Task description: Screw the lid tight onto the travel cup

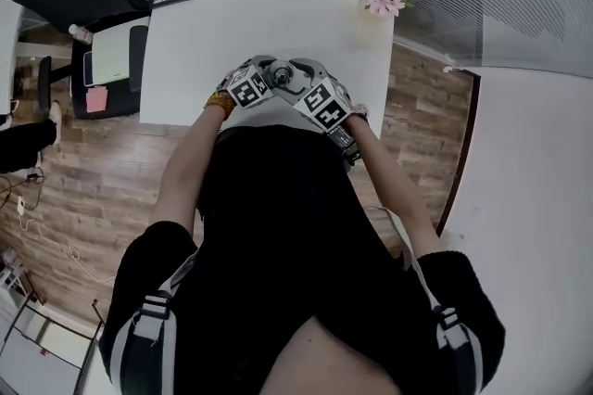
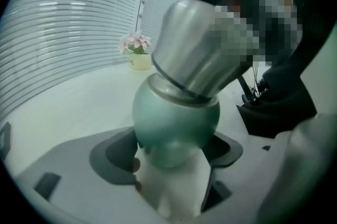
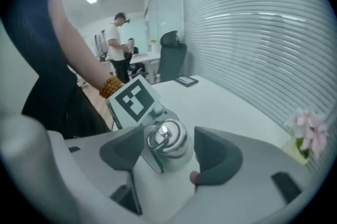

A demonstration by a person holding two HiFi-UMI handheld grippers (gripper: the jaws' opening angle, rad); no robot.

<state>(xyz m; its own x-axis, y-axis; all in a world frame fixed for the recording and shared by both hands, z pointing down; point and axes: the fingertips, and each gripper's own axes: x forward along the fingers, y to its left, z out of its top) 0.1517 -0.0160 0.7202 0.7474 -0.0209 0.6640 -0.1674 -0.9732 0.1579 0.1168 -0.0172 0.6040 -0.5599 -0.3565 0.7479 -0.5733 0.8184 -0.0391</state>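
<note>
Travel cup point(image 2: 184, 44) hangs in the air between the two grippers, over the middle of the tabletop's point(image 1: 269, 4) near edge and close to the person's body. It is tilted, its rounded green base point(image 2: 176, 118) toward the left gripper point(image 2: 171, 153) and its mouth toward the right gripper point(image 3: 169, 154). The left jaws are closed on that green base, one pad pressing each side of it, and they carry the whole cup.

The lid point(image 3: 179, 152) sits on the mouth, a small steel cap with a loose ring point(image 3: 163, 133) on top. The right jaws stand wide apart around it. The lid lies between the pads, with a clear gap on the side toward the flower pot point(image 3: 308, 136) at the far right corner, so it is not gripped. How far the lid is threaded down cannot be told.

The cup looks like rigid polished steel, so it should take a firm squeeze without denting. It is likely smooth and slippery, though, and the base curves away from the pads, so it could spin or creep out under a twist. Whether it holds liquid, and so its weight, cannot be told.

The lid is best taken across its round rim. The ring would likely flop and give no turning force. The pads should close squarely so the lid does not cock on its thread, while the left jaws resist the turn.
</note>
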